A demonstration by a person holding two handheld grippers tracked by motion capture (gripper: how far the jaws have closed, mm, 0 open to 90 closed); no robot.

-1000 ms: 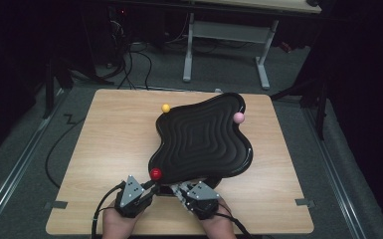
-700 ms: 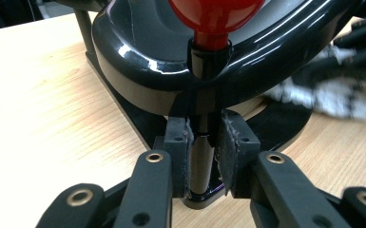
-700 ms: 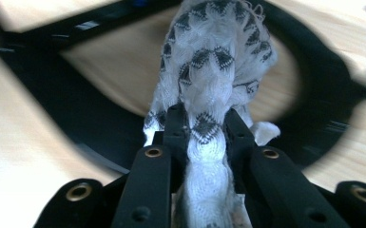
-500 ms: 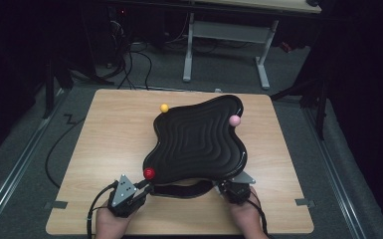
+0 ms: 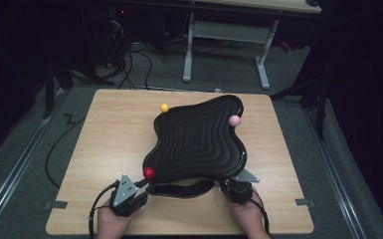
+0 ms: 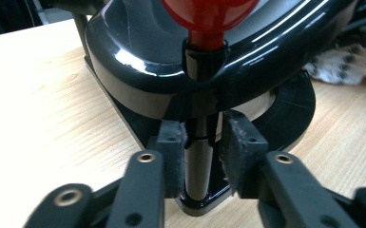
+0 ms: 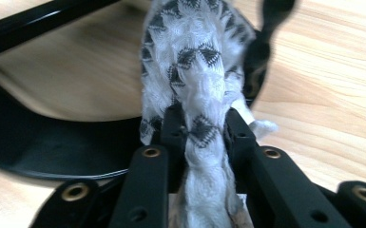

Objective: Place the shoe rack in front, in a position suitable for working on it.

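while left gripper [image 6: 200, 152] brackets post [image 6: 197, 161], right gripper [image 7: 202, 130] seemingly pinches cloth [image 7: 195, 61].

Glossy black wavy tray [image 5: 199, 139] with ridged concentric contours, over pale wood-grain table [image 5: 104, 144]. Red ball [image 5: 149, 173] at the tray's near corner, yellow ball [image 5: 164, 107] at its far left edge, pink ball [image 5: 235, 120] at its far right edge. White cloth [image 7: 195, 76] with black diamond pattern, just under the tray's near edge. Black jaws throughout.

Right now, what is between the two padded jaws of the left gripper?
In the left gripper view, the left gripper has its jaws on either side of the thin dark post carrying the red ball.
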